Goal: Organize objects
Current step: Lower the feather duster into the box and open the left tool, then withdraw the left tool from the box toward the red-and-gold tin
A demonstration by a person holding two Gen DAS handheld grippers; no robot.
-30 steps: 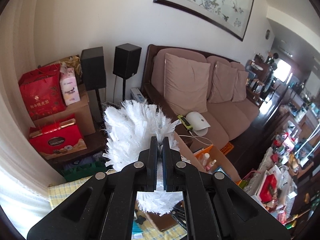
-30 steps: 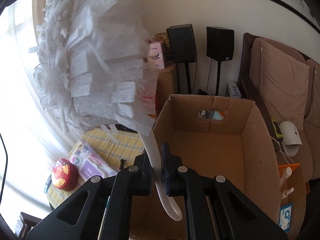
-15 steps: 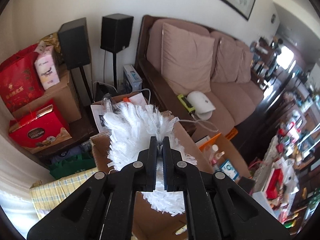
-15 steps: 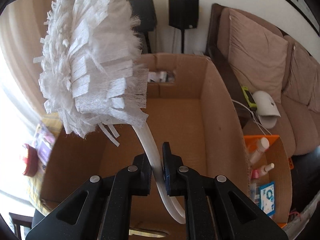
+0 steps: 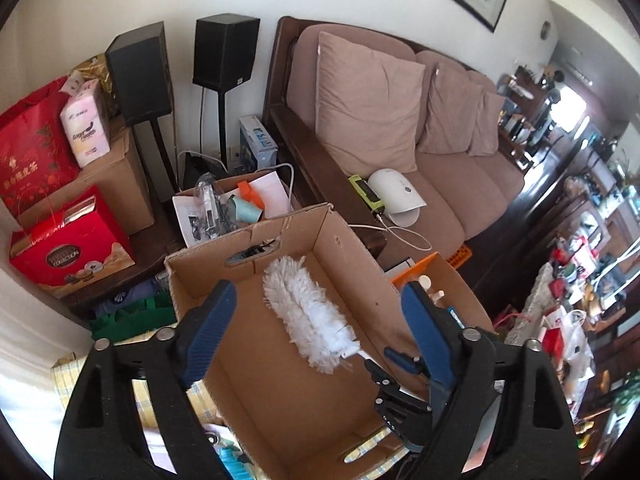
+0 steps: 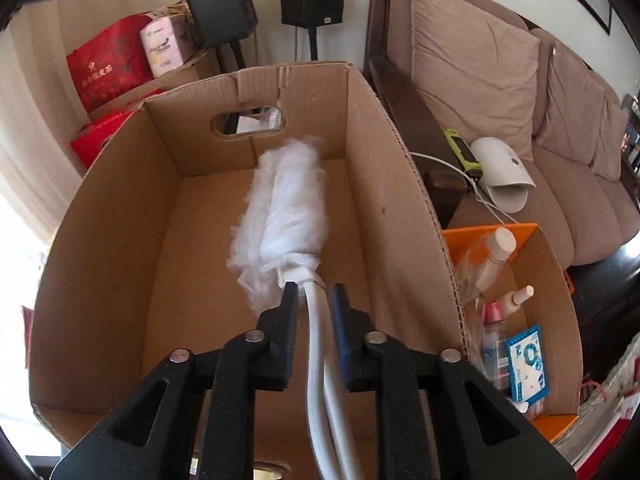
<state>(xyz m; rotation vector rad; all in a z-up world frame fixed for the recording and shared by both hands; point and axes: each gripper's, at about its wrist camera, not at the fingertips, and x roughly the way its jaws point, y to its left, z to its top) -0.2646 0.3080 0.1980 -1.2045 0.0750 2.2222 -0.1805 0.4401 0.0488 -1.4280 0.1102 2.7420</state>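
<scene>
A white fluffy duster (image 5: 309, 319) lies head-first inside a large open cardboard box (image 5: 352, 240). In the right wrist view the duster (image 6: 284, 216) reaches toward the box's far wall (image 6: 248, 92), and its white handle (image 6: 318, 344) runs between my right gripper's (image 6: 313, 300) fingers. The jaws stand slightly apart around the handle, with a small gap on each side. My left gripper (image 5: 316, 320) is wide open and empty above the box. The right gripper also shows in the left wrist view (image 5: 400, 364) at the duster's handle end.
A small orange-rimmed box (image 6: 520, 320) with bottles stands right of the big box. A brown sofa (image 5: 400, 128) with cushions is behind. Two black speakers (image 5: 224, 52), red gift boxes (image 5: 68, 252) and a carton of papers (image 5: 232, 204) sit at the back left.
The left gripper has let go of the duster head and opened wide. The right gripper has lowered the duster into the box and loosened its jaws on the handle.
</scene>
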